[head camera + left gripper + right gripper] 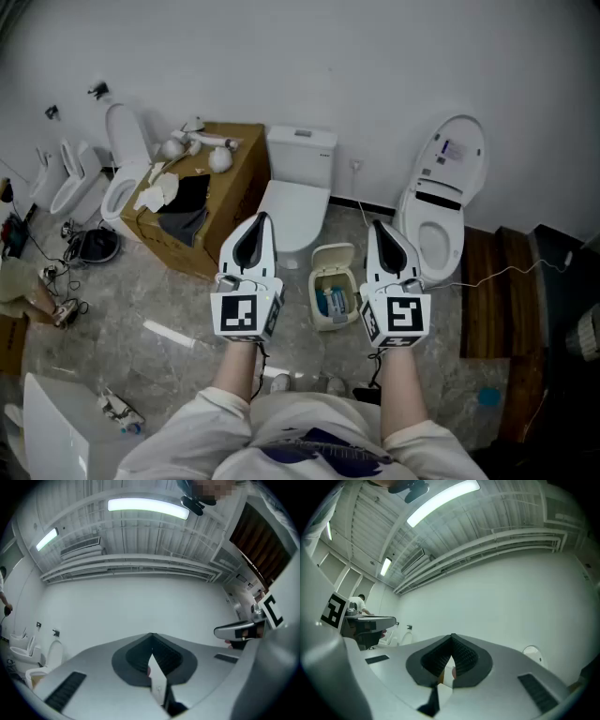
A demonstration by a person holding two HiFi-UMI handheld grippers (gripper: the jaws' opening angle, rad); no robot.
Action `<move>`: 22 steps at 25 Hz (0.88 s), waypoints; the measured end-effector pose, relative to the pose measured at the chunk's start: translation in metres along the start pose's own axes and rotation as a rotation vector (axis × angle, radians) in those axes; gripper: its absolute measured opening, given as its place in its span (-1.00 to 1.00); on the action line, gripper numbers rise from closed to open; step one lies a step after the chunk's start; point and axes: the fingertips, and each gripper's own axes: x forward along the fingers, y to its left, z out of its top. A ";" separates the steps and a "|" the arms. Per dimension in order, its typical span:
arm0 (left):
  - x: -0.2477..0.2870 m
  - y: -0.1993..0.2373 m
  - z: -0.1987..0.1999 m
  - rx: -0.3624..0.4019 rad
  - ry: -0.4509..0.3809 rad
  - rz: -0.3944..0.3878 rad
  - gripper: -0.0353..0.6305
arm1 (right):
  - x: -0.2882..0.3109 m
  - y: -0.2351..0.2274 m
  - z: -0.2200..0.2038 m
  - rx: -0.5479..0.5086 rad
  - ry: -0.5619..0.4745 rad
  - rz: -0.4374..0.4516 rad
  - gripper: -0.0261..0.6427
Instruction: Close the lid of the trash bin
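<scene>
In the head view a small beige trash bin (334,300) stands on the floor between my two grippers. Its lid (333,255) is tipped up at the far side, and blue and white rubbish shows inside. My left gripper (261,221) is held left of the bin, shut, with nothing in it. My right gripper (378,228) is just right of the bin, also shut and empty. Both point away from me, above the bin, and touch nothing. In the left gripper view the left gripper (151,634) faces a white wall. In the right gripper view the right gripper (452,636) does too. The bin is hidden in both.
A white toilet (298,202) with its lid down stands right behind the bin. Another toilet (441,202) with its seat up is at the right. A cardboard box (202,197) holding fittings sits at the left, with more toilets (122,169) beyond. A wooden step (492,291) is at the right.
</scene>
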 end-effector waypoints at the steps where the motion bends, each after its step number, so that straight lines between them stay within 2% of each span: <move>1: -0.002 0.001 -0.007 0.006 0.005 0.000 -0.90 | 0.000 0.000 -0.001 0.002 0.001 -0.001 -0.93; 10: -0.004 0.006 -0.019 -0.005 0.015 0.012 -0.90 | 0.000 0.000 -0.006 -0.005 0.013 0.000 -0.93; 13: -0.008 0.005 -0.025 -0.001 0.024 0.005 -0.90 | -0.004 0.001 -0.008 0.049 -0.010 0.017 -0.92; 16: -0.012 0.002 -0.020 -0.054 0.014 -0.031 -0.90 | -0.009 0.000 -0.008 0.115 -0.025 0.058 -0.87; 18: -0.016 -0.001 -0.015 -0.085 0.008 -0.060 -0.90 | -0.012 -0.003 -0.009 0.124 -0.021 0.085 -0.70; 19: -0.018 0.000 -0.015 -0.089 0.007 -0.065 -0.90 | -0.013 -0.005 -0.010 0.133 -0.025 0.099 -0.37; 20: -0.020 0.001 -0.015 -0.094 0.009 -0.064 -0.67 | -0.016 -0.009 -0.010 0.146 -0.032 0.107 0.04; 21: -0.021 0.004 -0.015 -0.104 0.014 -0.061 -0.36 | -0.018 -0.015 -0.009 0.160 -0.044 0.105 0.31; 22: -0.022 0.007 -0.014 -0.113 0.018 -0.055 -0.09 | -0.022 -0.023 -0.008 0.171 -0.060 0.091 0.45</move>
